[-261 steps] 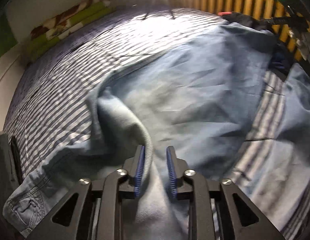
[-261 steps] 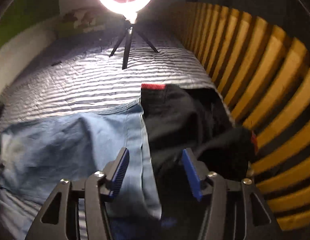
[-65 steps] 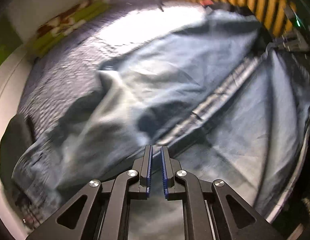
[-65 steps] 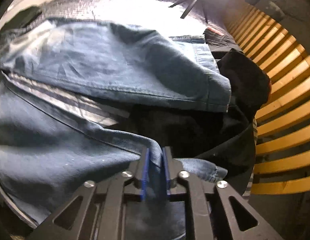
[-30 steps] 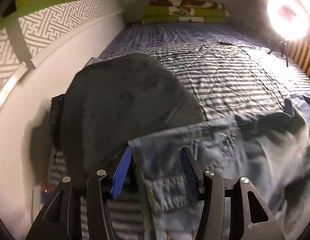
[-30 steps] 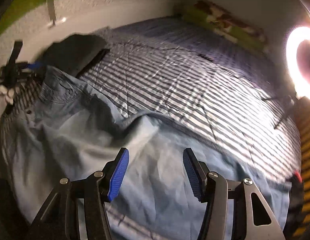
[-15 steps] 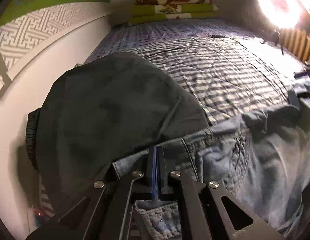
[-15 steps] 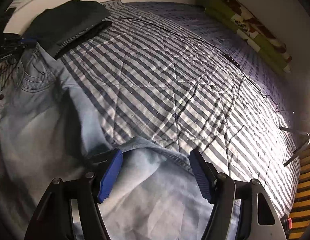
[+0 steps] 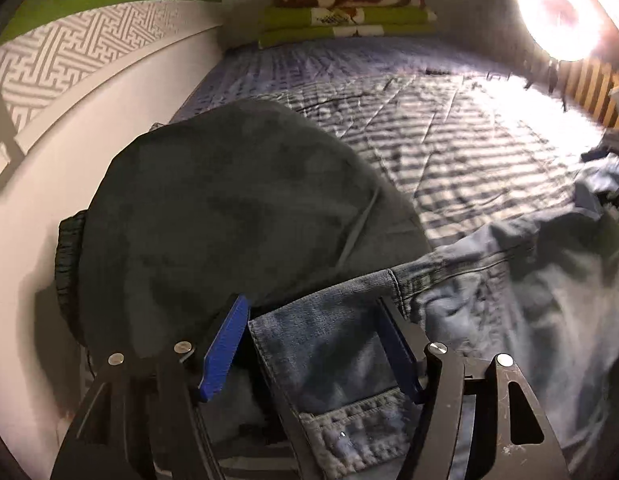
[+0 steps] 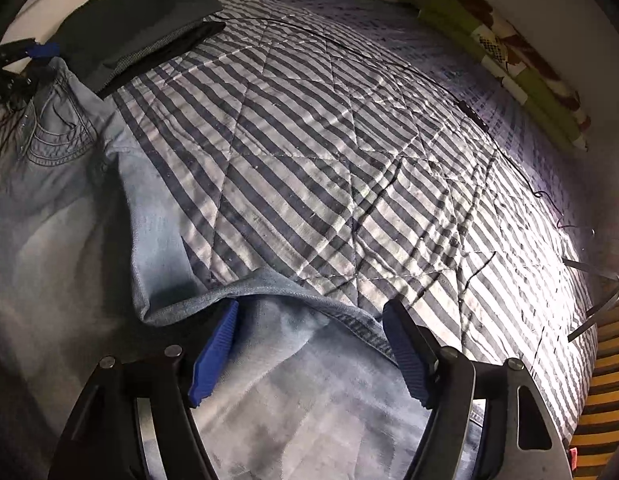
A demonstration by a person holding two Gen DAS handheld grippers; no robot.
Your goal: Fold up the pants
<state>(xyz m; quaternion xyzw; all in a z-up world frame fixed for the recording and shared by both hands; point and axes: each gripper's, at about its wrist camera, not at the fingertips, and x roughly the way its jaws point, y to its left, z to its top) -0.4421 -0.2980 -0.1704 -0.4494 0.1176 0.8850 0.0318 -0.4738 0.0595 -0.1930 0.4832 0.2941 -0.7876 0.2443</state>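
Note:
Light blue jeans (image 9: 509, 300) lie spread on the striped bedspread (image 9: 469, 140). My left gripper (image 9: 312, 304) hangs over the waistband corner with its jaws opening; the denim lies between the blue pads, which do not press it. In the right wrist view the jeans (image 10: 49, 240) run down the left side, pockets at the far left. My right gripper (image 10: 312, 308) stands over a raised fold of the denim edge, its jaws also opening, with cloth between the pads but not gripped. The left gripper's blue pad (image 10: 41, 50) shows at the far left.
A dark folded garment (image 9: 229, 208) lies beside the waistband against the white wall, also seen as a dark garment (image 10: 137, 20). Folded green blankets (image 9: 349, 16) sit at the bed's far end. A ring light (image 9: 557, 16), wooden slats (image 10: 605, 380) and a thin cable (image 10: 469, 108) are on the right.
The left jaws, shut half a second ago at the waistband, now stand wide apart over it. The right gripper has dropped close to the jeans' edge and spread slightly wider.

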